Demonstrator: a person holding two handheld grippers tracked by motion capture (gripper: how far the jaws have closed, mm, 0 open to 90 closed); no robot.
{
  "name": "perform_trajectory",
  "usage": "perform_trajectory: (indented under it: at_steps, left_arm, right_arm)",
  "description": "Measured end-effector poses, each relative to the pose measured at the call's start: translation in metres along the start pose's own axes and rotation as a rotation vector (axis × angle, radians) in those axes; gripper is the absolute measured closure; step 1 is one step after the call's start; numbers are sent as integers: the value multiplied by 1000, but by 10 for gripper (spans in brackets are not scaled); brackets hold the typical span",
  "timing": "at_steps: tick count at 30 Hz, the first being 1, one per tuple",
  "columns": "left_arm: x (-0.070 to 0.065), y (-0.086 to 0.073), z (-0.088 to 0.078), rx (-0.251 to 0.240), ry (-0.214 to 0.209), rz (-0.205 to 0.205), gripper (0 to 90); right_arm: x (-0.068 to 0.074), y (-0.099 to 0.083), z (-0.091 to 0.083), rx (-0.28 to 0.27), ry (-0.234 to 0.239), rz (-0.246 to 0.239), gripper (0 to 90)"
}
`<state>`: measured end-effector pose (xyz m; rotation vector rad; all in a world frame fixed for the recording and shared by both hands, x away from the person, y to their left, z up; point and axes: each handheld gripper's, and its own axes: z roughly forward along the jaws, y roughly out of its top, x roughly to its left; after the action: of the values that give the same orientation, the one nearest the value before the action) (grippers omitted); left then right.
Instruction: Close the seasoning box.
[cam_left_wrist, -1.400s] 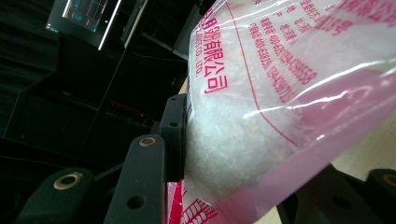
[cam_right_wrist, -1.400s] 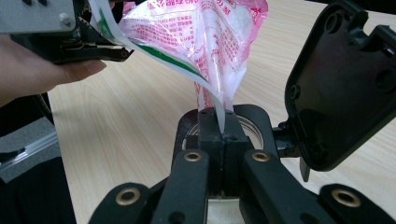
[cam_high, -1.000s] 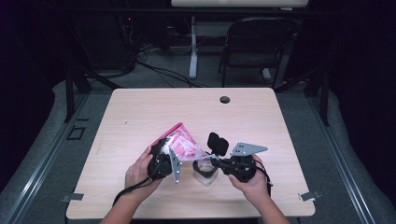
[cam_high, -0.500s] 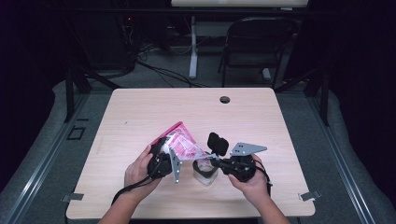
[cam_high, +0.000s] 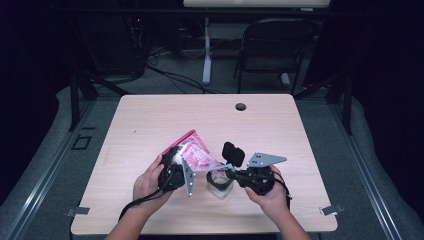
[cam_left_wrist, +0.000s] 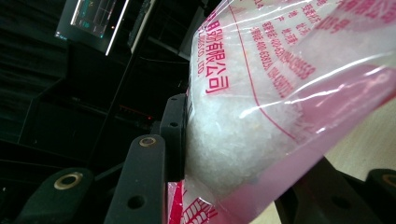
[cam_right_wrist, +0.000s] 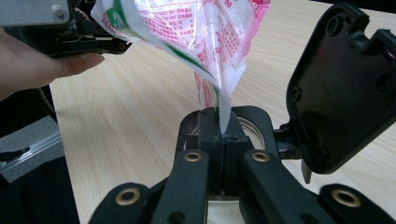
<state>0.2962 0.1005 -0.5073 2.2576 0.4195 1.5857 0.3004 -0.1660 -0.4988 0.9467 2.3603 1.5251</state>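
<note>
Bag (cam_left_wrist: 280, 93): clear plastic, pink print, white granules.

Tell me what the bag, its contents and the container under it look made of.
Bag: thin glossy clear plastic film, judging by glare streaks, creases and red print.
Contents: white, coarse, crystal-like grains, maybe salt or sugar; I can't tell which.
Container: transparent, glass or hard plastic; the table shows through it.
Table: pale matte wood-grain, likely laminate.
</note>
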Motion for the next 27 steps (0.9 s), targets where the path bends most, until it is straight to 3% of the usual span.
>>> perform_trajectory:
  at_steps: [27]
  left_arm:
    - [2, 3, -2, -15, 20, 22, 662]
  right_arm:
    - [-2, -3, 1, 14, 1, 4, 900]
